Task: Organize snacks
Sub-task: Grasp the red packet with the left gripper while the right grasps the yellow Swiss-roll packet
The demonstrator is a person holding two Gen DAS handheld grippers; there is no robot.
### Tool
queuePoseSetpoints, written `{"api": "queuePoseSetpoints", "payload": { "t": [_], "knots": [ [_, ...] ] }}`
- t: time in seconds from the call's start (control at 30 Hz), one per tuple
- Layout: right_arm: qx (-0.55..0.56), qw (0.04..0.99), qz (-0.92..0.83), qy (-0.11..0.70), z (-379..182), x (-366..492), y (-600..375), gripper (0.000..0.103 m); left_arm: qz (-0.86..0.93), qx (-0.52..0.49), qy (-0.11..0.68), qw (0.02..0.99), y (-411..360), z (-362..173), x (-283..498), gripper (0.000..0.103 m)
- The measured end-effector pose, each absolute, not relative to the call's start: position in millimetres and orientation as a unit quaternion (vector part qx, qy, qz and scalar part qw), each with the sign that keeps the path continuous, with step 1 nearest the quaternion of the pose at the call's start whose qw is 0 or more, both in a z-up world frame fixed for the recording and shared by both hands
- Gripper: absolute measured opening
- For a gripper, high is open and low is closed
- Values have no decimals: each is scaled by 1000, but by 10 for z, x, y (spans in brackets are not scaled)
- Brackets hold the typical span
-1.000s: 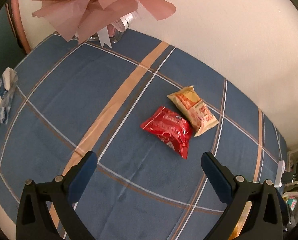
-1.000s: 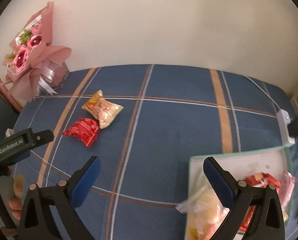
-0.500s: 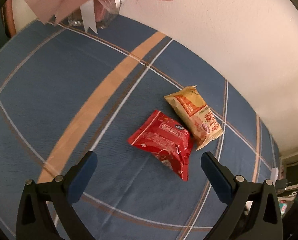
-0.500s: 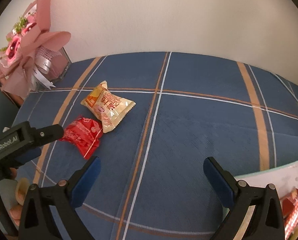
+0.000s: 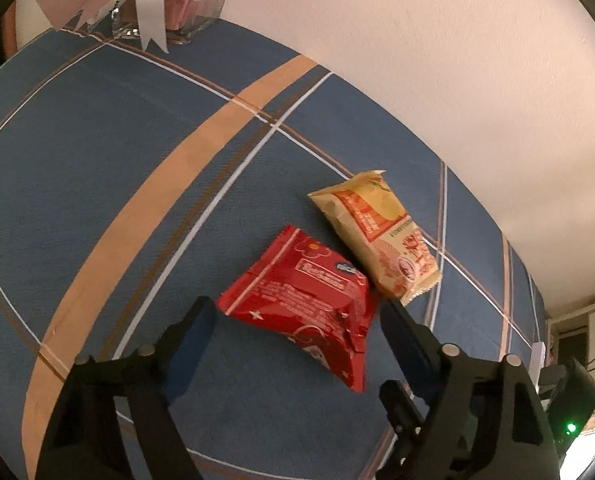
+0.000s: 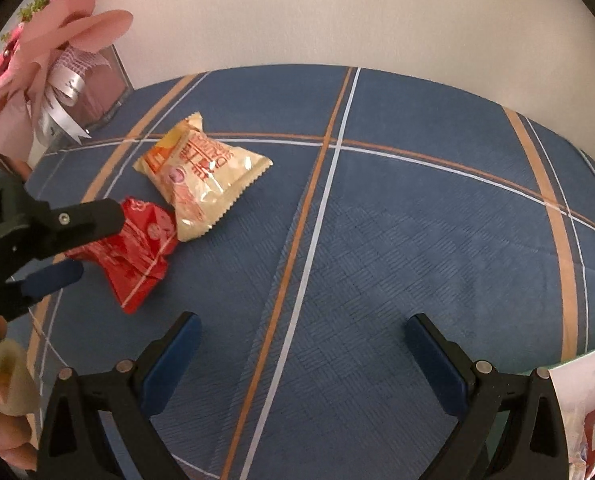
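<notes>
Crinkly red foil packet lies at 12 o'clock between the just-narrowing, not yet pinching left tongs, touching the yellow packet; light, soft, slippery, best pinched across its puffed middle; right tongs gape empty.

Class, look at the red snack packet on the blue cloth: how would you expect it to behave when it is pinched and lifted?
The red packet looks puffy and creased, so it probably gives and crinkles rather than staying stiff. Its glossy film may slip, and its loose tail would likely droop. It touches the yellow packet, so lifting it may nudge that one. The left claw has just been closing around it, pads not yet pressing.
</notes>
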State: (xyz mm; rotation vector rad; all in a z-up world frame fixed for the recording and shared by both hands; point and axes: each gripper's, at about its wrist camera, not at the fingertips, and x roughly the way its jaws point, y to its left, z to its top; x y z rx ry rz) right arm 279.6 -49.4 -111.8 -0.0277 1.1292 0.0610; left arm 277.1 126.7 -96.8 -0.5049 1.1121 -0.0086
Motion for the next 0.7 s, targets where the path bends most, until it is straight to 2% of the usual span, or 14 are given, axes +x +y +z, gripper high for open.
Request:
{"api": "queuePoseSetpoints", "payload": {
  "t": [0.03,0.07,0.4,0.7],
  "knots": [
    [-14,845,28,534,-1114,2785,-509,103,-1,-236,522,820,1278,-975,2773,72],
    [-13,845,28,533,-1111,2785,-513,103,0,-236,522,819,1295,-984,2769,70],
    [-13,847,36,531,-1012,2912,-487,103,21,-281,508,814,1643,-992,2675,69],
    [-98,842,61,526,-761,3429,-115,103,10,-308,506,806,1751,-961,2653,69]
  ]
}}
